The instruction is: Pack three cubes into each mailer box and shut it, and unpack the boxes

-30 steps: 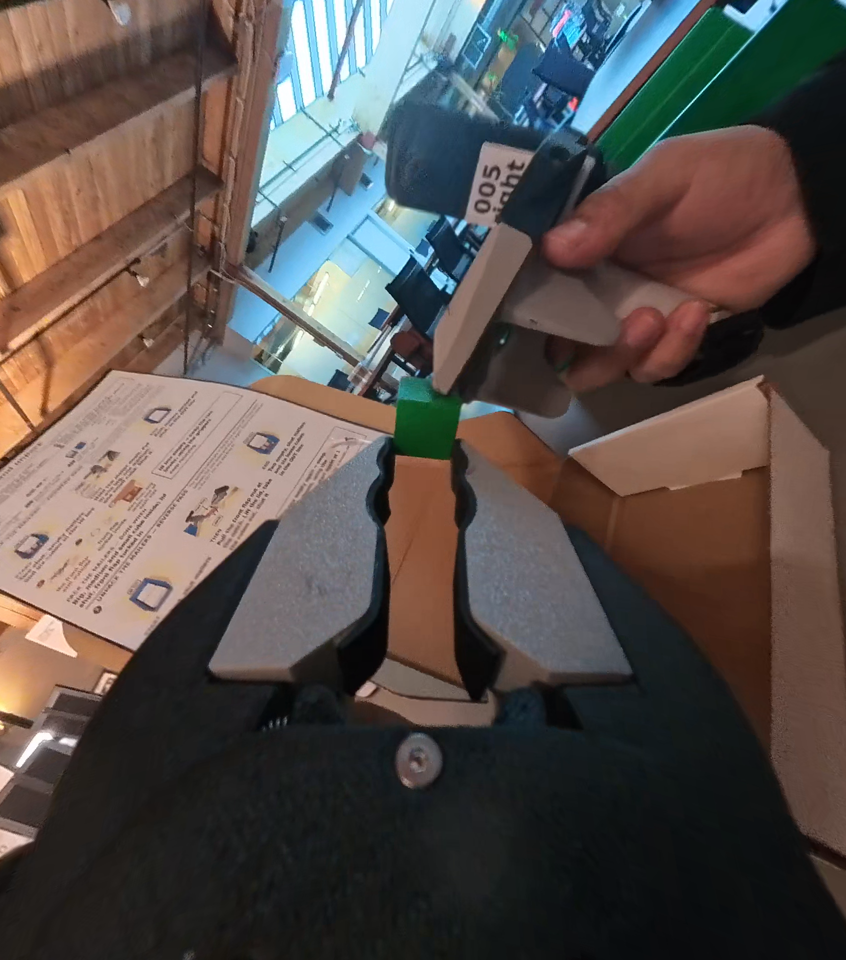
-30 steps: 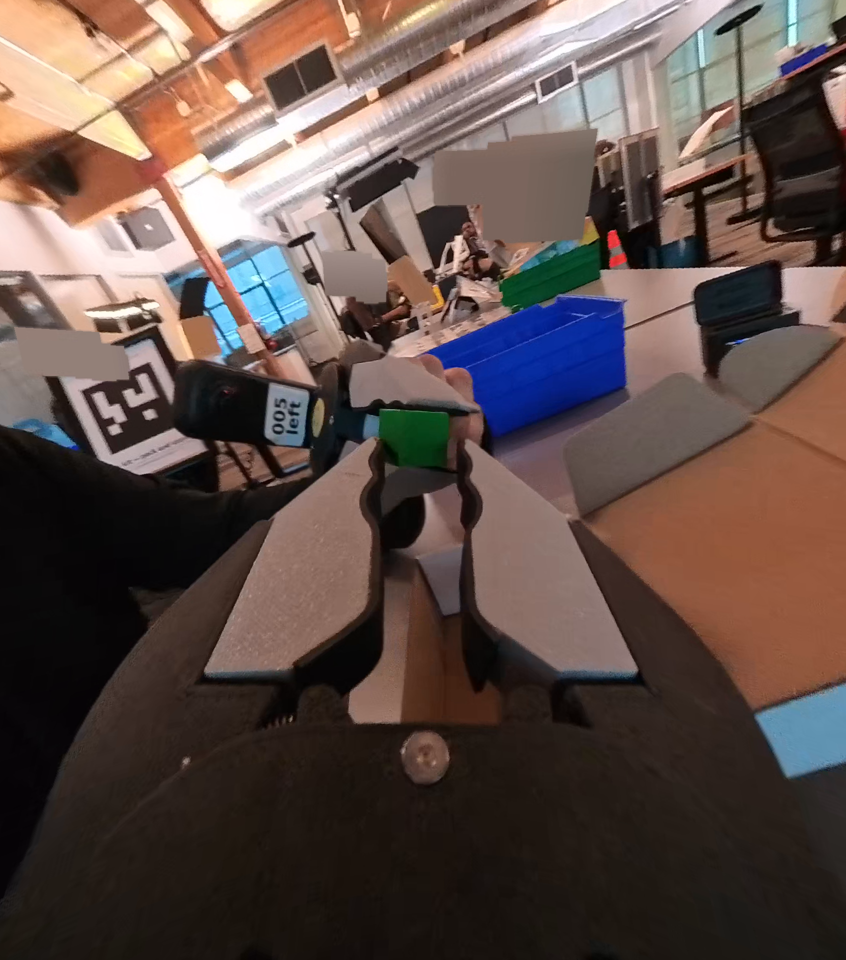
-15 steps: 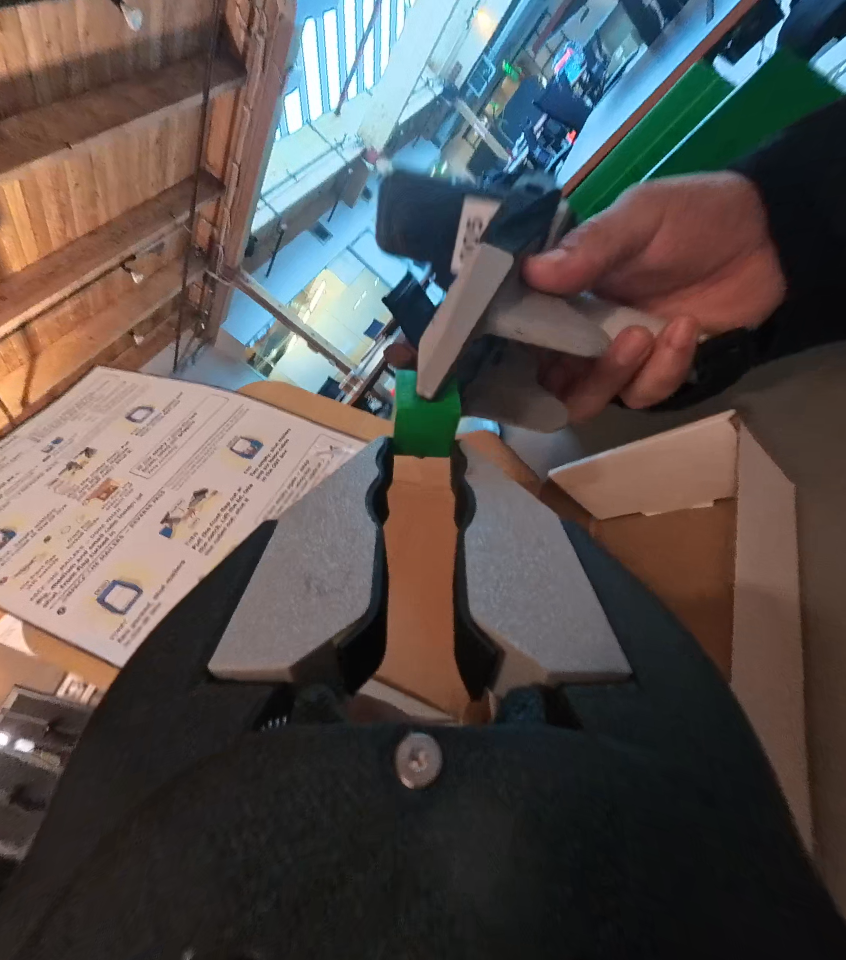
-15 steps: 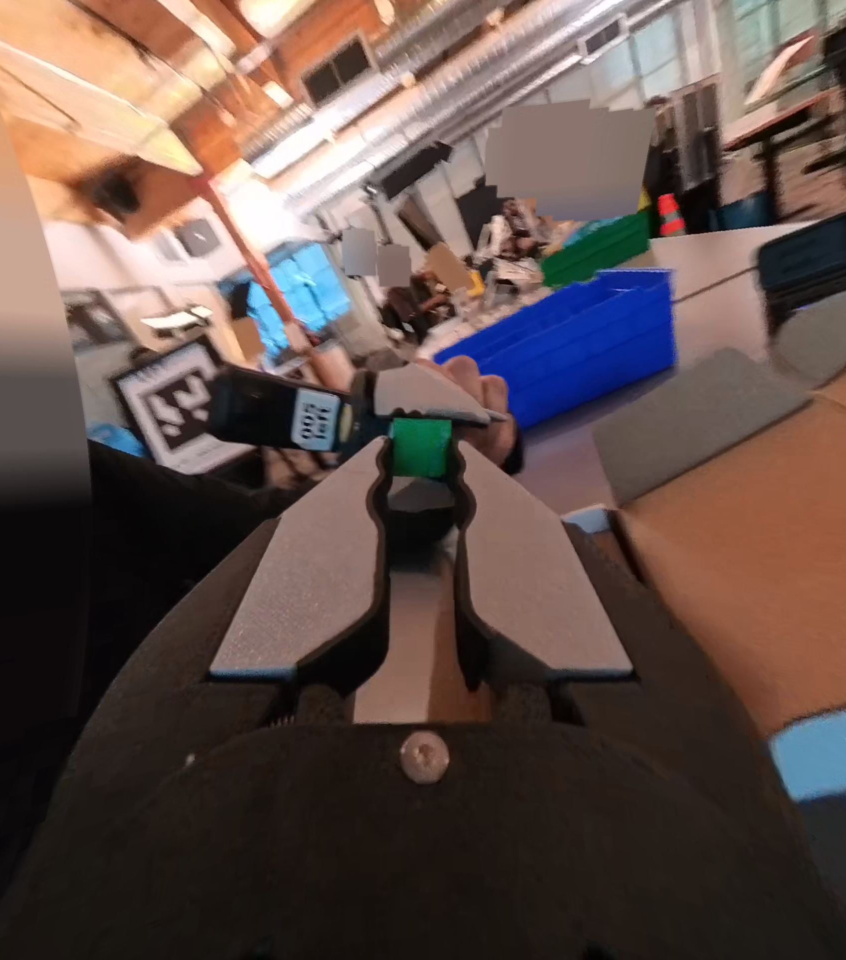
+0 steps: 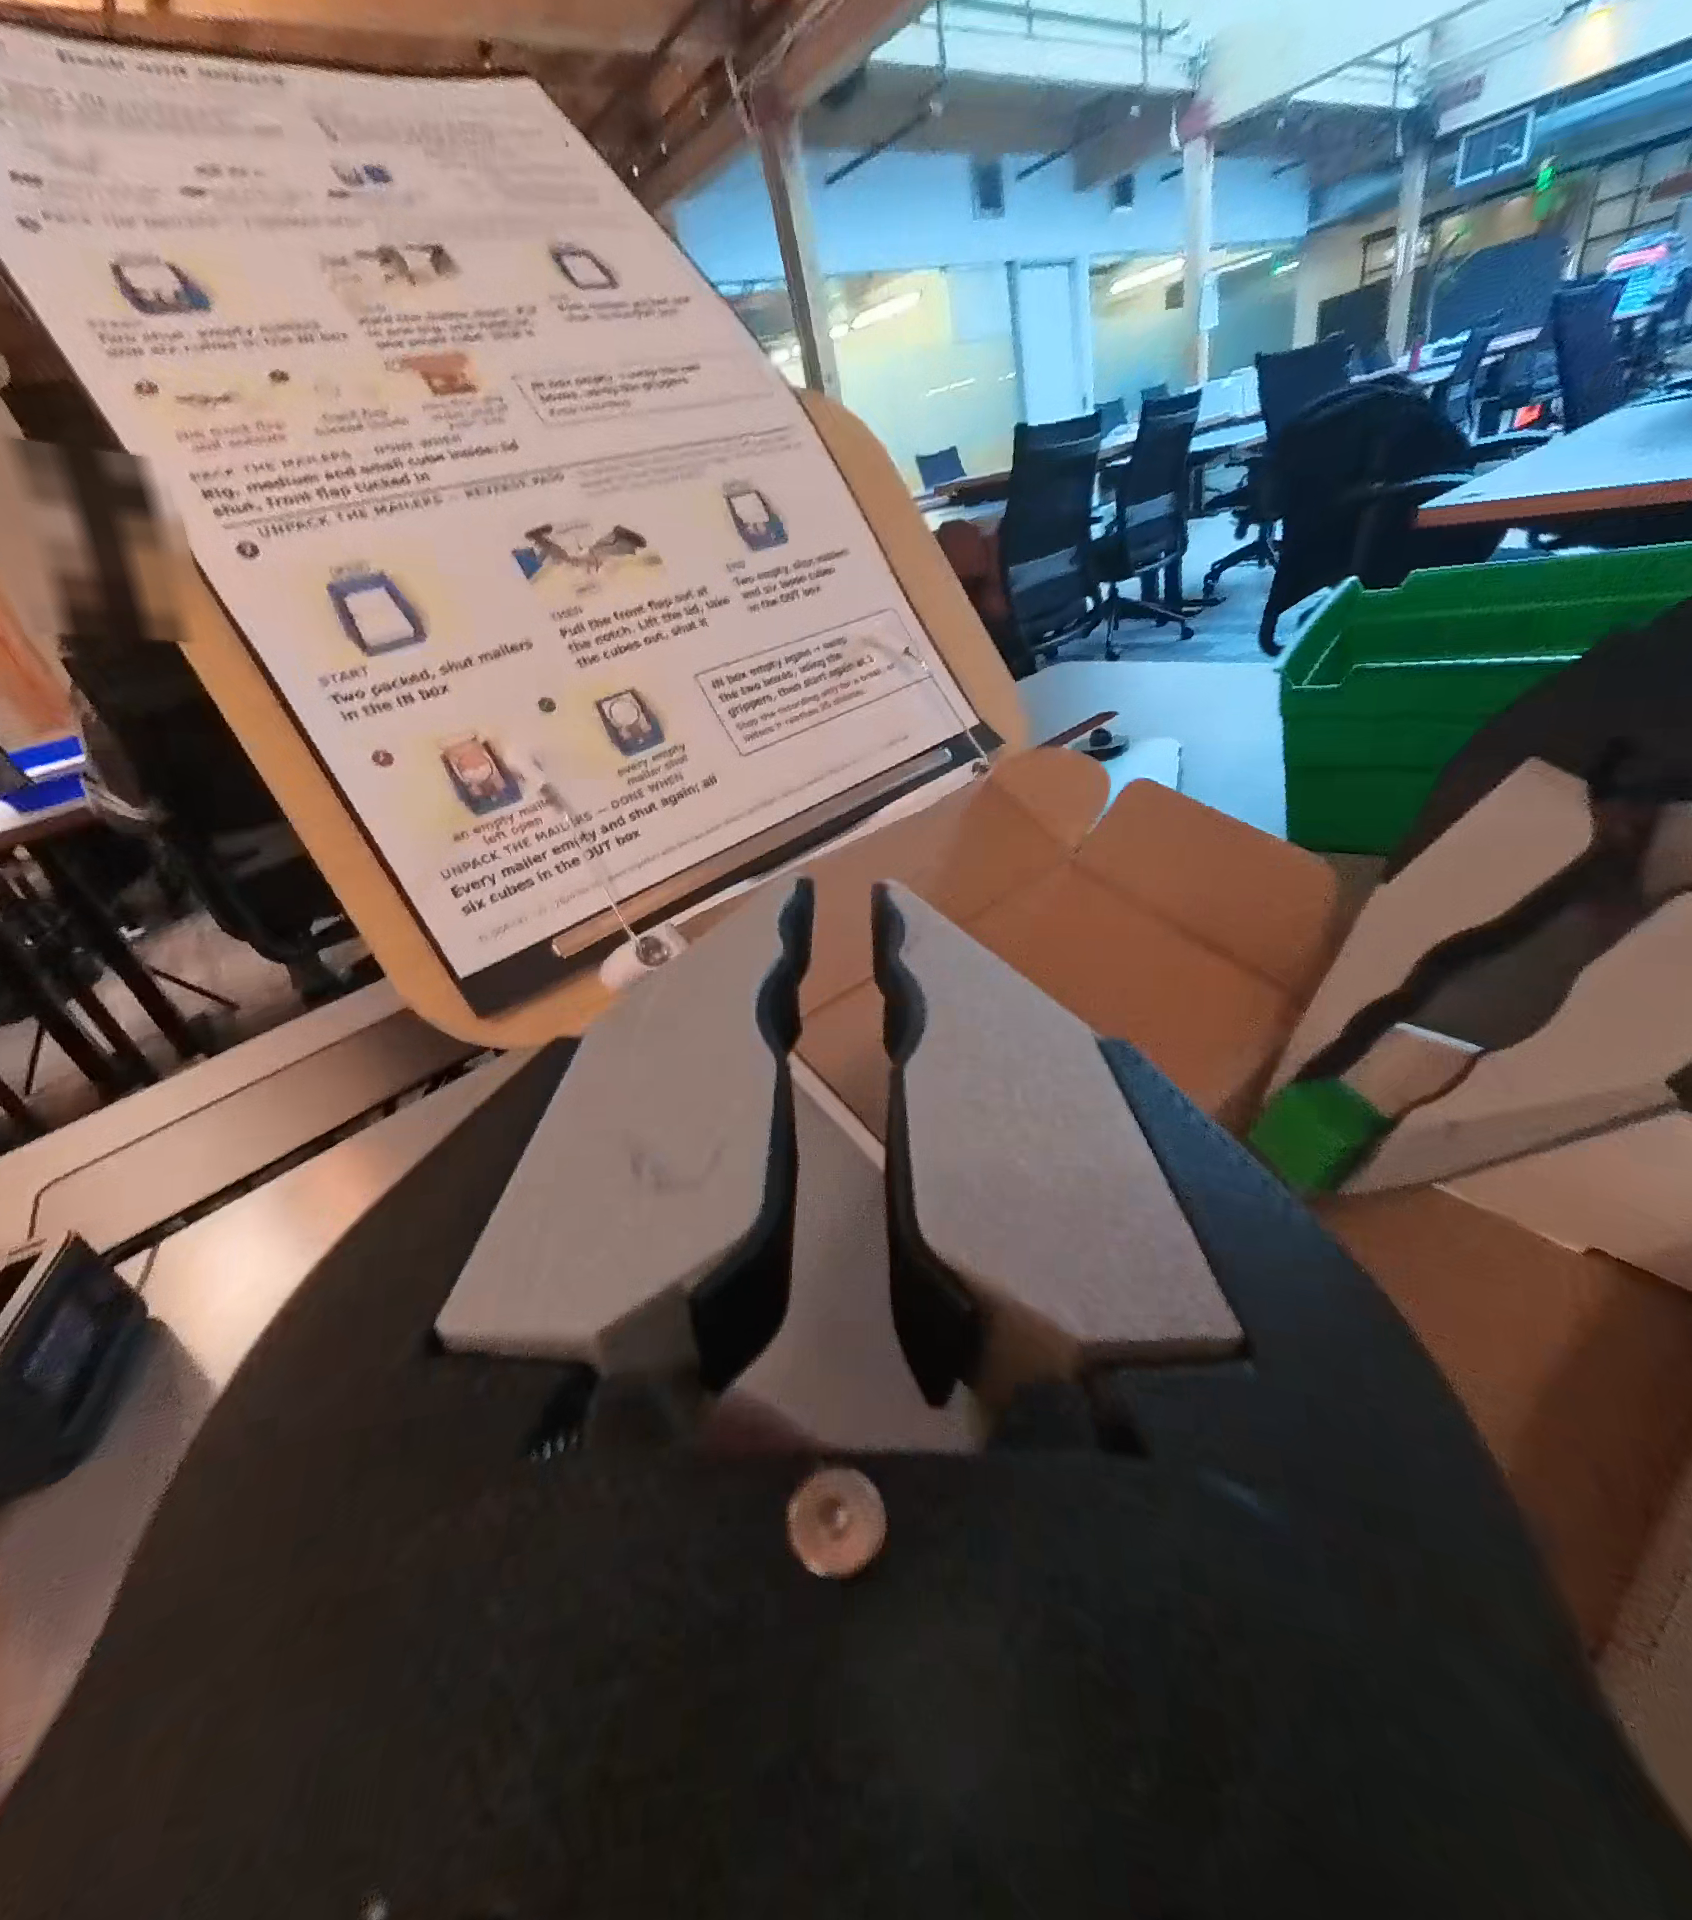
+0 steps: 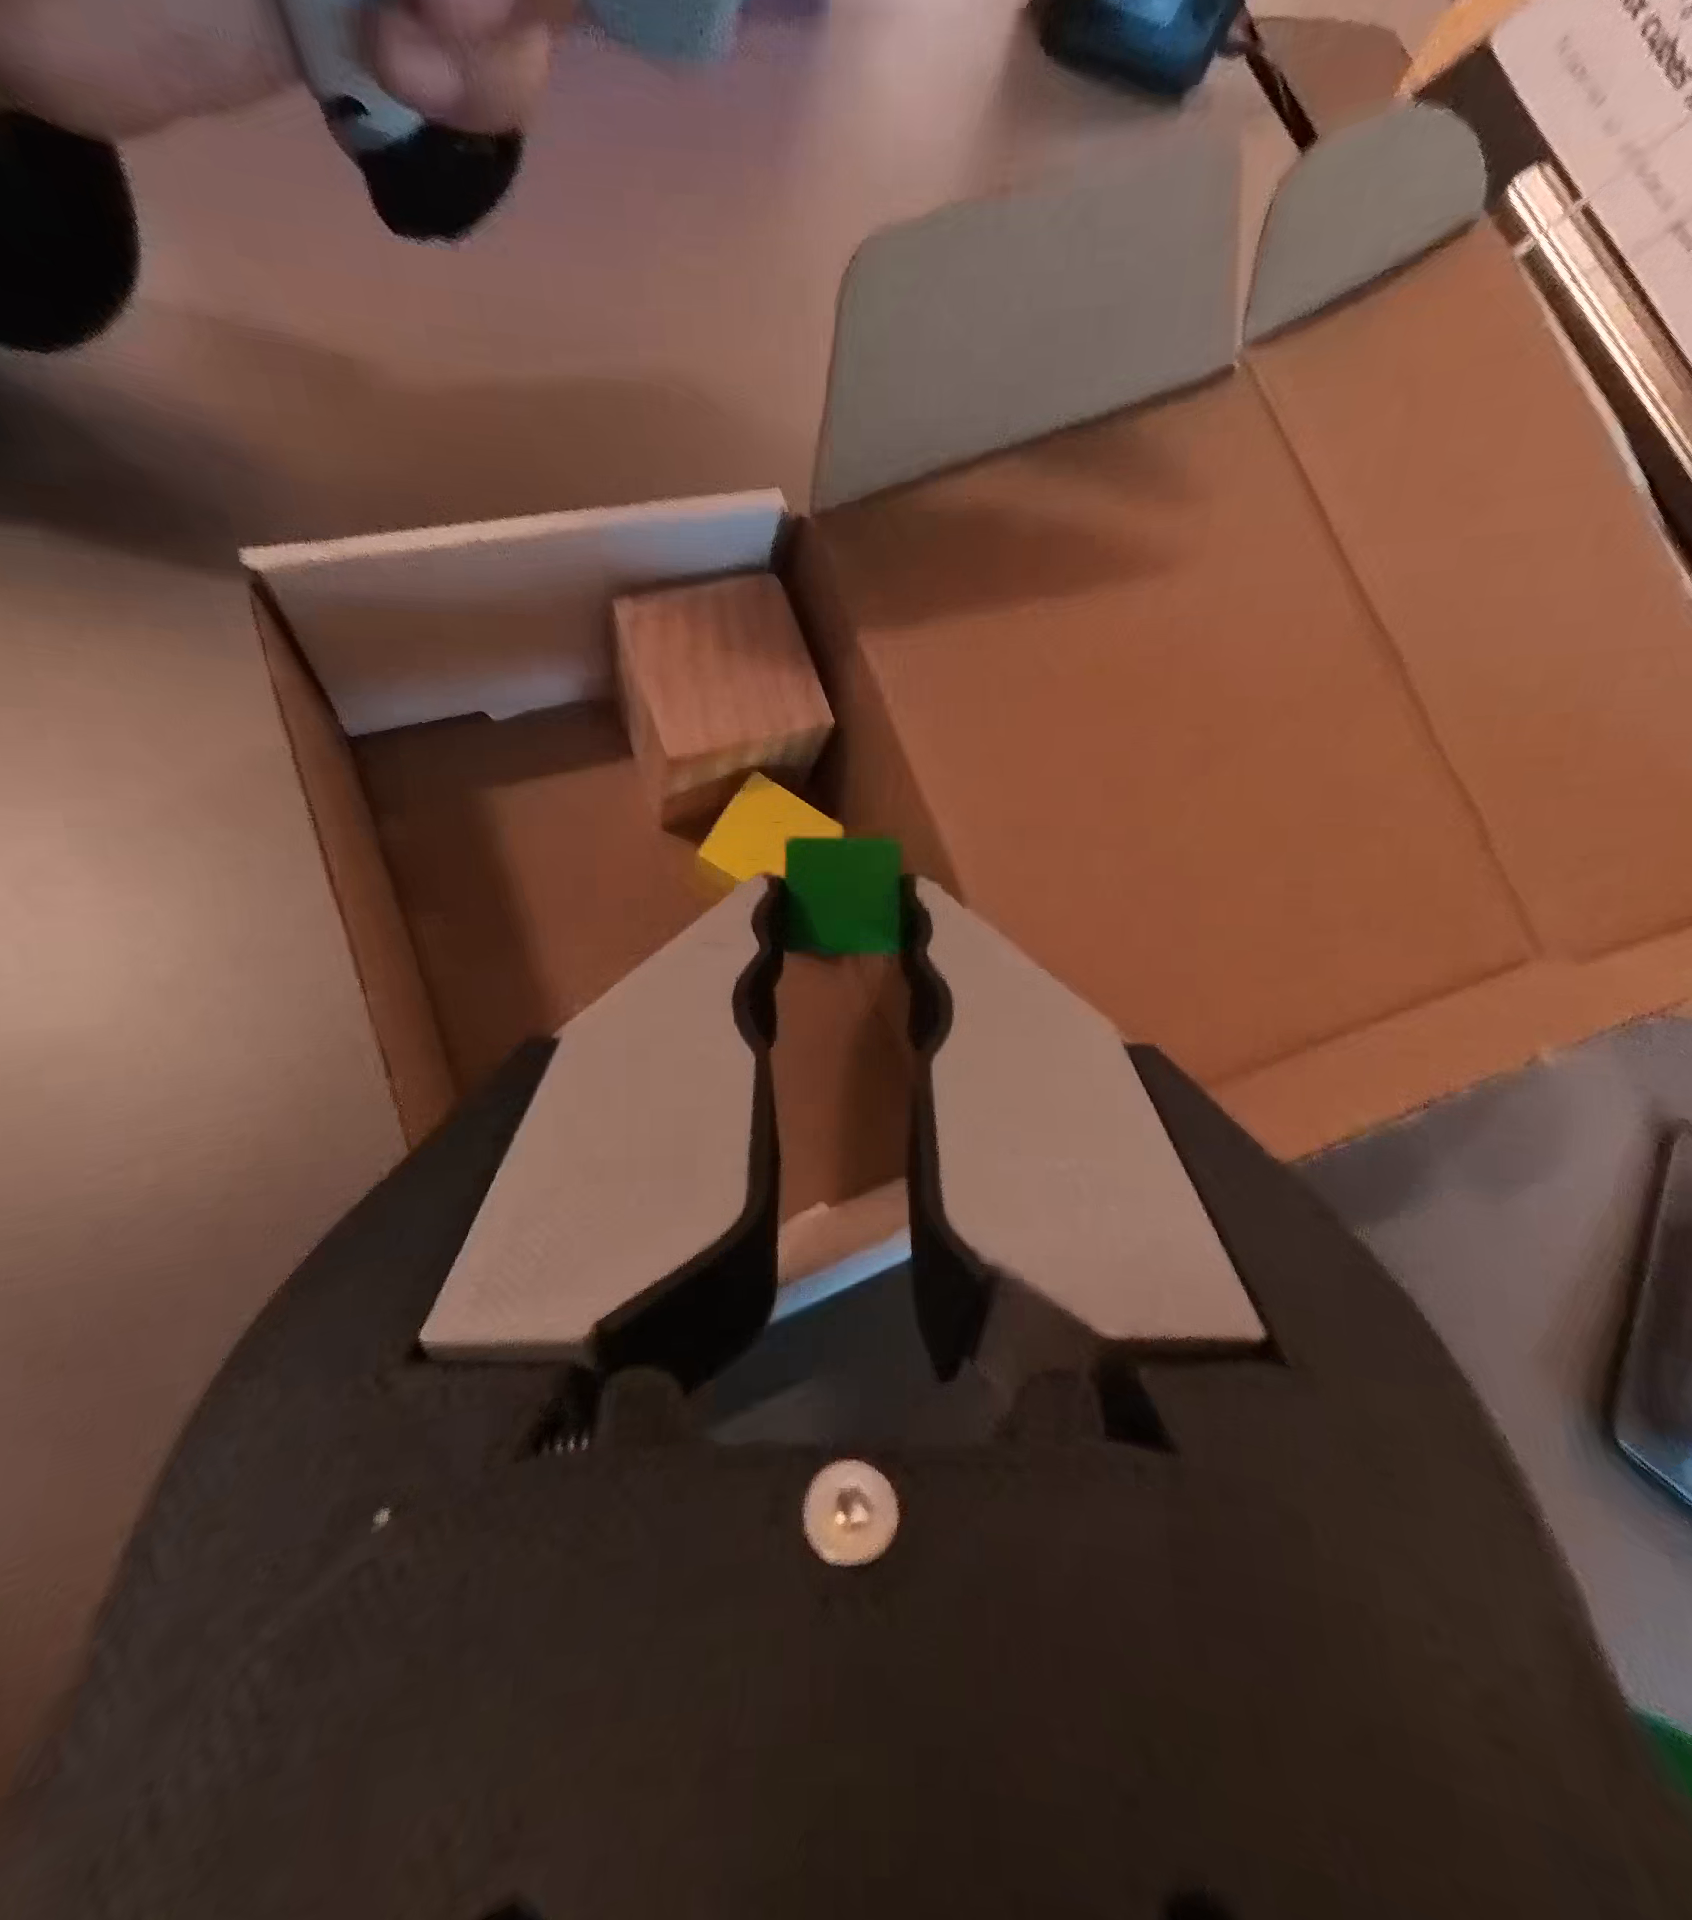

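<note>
- Right gripper (image 6: pixel 840 902): grey fingers clenched on a small green cube (image 6: pixel 842 896) at their tips, held above the open mailer box (image 6: pixel 333 790). In the left wrist view the same gripper (image 5: pixel 1341 1127) enters from the right edge with the cube (image 5: pixel 1318 1130) between its tips.
- Left gripper (image 5: pixel 837 914): jaws close together with a narrow gap between the tips, nothing held. It points over the box's raised lid toward the instruction sheet.
- Mailer box: brown cardboard inside, white on the outer faces, lid folded back flat to the right with its two rounded flaps (image 6: pixel 1029 343) at the far end. It lies on a pale tabletop (image 6: pixel 94 831).
- Wooden cube (image 6: pixel 717 696): the largest one, inside the box against the wall nearest the lid hinge.
- Yellow cube (image 6: pixel 754 844): inside the box, tilted, just beside the wooden cube; it seems to touch it, though blur makes the contact hard to confirm. The green cube partly covers it in the right wrist view.
- Instruction sheet (image 5: pixel 468 499): white printed page with small pictures, on a tilted board just behind the box.
- Green bin (image 5: pixel 1444 665): plastic, on the table beyond the box, to the right in the left wrist view.
- Small dark device (image 5: pixel 0 1361): on the table at the left edge of the left wrist view.
- Person's hand (image 6: pixel 426 62): blurred, at the top of the right wrist view, gripping the other gripper's handle.
- Background: office chairs (image 5: pixel 1133 520) and desks, well apart from the work table.
</note>
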Demonstrator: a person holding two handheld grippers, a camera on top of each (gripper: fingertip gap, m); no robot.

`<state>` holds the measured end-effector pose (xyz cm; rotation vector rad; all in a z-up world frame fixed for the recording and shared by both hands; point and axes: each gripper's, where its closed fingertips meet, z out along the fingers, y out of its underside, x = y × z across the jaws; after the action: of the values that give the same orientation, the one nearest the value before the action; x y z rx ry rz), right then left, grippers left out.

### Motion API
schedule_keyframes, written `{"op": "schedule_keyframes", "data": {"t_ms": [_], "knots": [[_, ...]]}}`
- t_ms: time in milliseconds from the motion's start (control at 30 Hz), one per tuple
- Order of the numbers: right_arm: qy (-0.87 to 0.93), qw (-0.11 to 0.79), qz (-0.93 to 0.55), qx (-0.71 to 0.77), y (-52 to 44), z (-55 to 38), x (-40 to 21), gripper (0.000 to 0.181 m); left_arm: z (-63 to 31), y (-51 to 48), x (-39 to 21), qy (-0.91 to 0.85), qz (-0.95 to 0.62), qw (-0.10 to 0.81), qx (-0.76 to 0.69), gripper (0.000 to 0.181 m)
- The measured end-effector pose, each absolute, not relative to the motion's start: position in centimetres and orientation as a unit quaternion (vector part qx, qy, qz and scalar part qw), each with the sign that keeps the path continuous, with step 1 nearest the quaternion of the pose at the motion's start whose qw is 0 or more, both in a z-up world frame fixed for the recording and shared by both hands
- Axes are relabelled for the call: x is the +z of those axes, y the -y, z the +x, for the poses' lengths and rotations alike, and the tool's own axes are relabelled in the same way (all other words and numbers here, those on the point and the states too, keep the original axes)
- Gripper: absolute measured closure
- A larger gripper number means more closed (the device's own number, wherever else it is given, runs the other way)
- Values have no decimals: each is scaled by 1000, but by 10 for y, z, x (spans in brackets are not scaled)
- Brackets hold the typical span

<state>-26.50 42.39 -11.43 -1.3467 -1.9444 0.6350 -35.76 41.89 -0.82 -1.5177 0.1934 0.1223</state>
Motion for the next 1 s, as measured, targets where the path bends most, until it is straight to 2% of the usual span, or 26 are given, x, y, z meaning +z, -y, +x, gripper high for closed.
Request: {"op": "schedule_keyframes", "data": {"t_ms": [133, 400, 667, 800, 900, 1000], "knots": [[757, 350, -525, 168, -434, -259, -117, 162, -358, -423, -17, -82, -702, 706, 45, 173], [761, 361, -518, 150, -431, -259, -115, 153, -366, -428, -32, -76, -723, 683, 71, 171], [644, 440, -565, 269, -470, -258, -63, 154, -389, -427, -36, -33, -732, 676, 78, 172], [573, 447, -605, 324, -499, -251, -51, 149, -406, -426, -42, 10, -739, 671, 54, 170], [506, 429, -631, 402, -514, -244, -41, 144, -419, -425, -48, 37, -747, 662, 39, 167], [425, 364, -650, 514, -524, -238, -35, 133, -421, -428, -65, 63, -768, 637, -29, 156]]}}
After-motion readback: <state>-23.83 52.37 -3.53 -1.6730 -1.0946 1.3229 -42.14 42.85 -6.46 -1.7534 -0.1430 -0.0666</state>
